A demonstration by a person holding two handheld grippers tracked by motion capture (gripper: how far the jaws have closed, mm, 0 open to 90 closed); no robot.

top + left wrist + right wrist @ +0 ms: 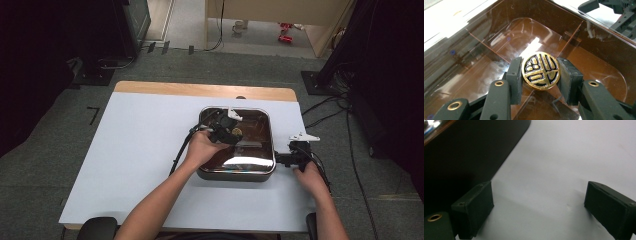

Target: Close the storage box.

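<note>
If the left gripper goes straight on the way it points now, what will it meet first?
Probably the brown transparent floor of the box. The left gripper, shut on the gold and black round knob, points down into it; how far off is unclear.

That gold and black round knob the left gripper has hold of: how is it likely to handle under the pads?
The knob looks rigid, so the left gripper probably won't deform it. Its glossy face and round edge suggest it could slip or twist between the pads. It appears fixed to the clear brown lid, so lifting likely carries the lid.
</note>
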